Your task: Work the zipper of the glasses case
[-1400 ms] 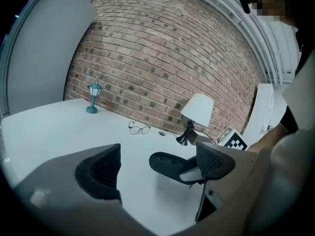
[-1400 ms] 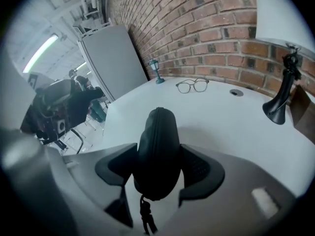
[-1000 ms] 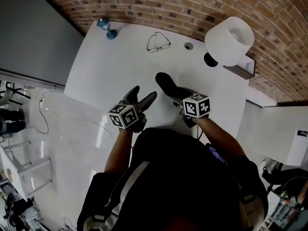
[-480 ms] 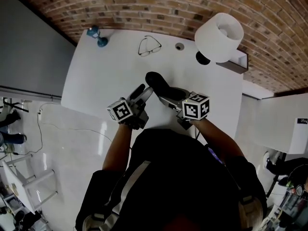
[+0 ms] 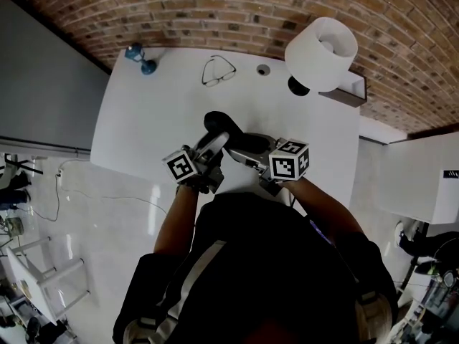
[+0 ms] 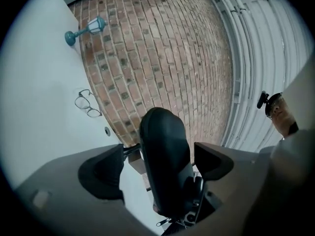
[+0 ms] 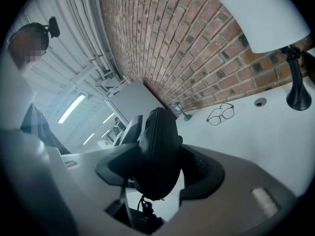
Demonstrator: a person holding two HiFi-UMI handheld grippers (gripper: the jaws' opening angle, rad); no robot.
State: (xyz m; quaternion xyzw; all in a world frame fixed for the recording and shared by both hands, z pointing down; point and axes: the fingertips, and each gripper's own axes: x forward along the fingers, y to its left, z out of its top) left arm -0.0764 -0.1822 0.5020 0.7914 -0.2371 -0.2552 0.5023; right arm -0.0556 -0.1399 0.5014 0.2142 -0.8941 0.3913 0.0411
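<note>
In the head view, you are holding the glasses case (image 5: 214,124) above the table (image 5: 143,120), clamped in the right gripper (image 5: 247,147) — likely steadying it for the zipper work. In the left gripper view, the left gripper (image 6: 160,163) is standing released, its jaws either side of the case without pinching it. Only the right gripper view is showing the zipper (image 7: 155,132) — running along the case's edge.

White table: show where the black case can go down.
Bare: left half of the white table, nearer than the blue lantern ornament and wire-rimmed glasses; also the strip before the white lamp. Crowded: the far edge along the brick wall.
</note>
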